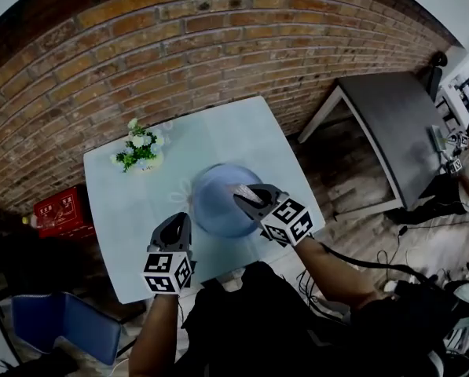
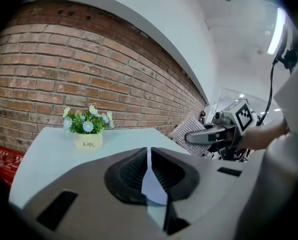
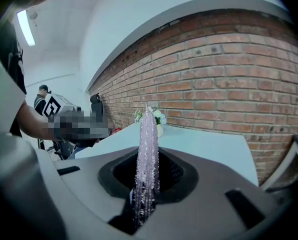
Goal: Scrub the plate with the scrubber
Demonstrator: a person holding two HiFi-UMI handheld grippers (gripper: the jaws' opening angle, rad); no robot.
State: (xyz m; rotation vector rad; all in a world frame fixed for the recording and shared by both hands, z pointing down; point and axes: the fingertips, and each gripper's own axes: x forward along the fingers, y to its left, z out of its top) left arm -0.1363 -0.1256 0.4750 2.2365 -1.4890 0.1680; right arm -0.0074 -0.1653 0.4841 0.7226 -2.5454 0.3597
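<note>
Gripping from both sides, two grey plastic hand-held grippers meet over a round blue plate (image 1: 217, 204) above a pale counter (image 1: 242, 132). The left hand-held gripper (image 2: 149, 156) has its ribbed black pads pressed together on the plate's thin, smooth, pale-blue rim, which shows edge-on as a narrow sliver between them. In the head view it holds the plate at its lower left edge.

The right hand-held gripper (image 3: 148, 134) is clamped on the scrubber (image 3: 146, 156), a flat pad of glittering, silvery-pink woven mesh that stands up between its jaws like a blade. In the head view the pad lies against the plate's right side, the gripper reaching in from the right. A cube with black-and-white square markers rides on each gripper.

Beyond the plate, near the counter's far left corner, a small cream pot of white and blue flowers (image 1: 140, 152) stands upright, well apart from the grippers. A curved red brick wall (image 1: 179, 38) with pale mortar lines rises behind the counter. A red crate (image 1: 61, 210) sits on the floor to the left, a blue chair (image 1: 65, 324) nearer the camera, and a dark rectangular table with pale legs (image 1: 395, 124) stands to the right.
</note>
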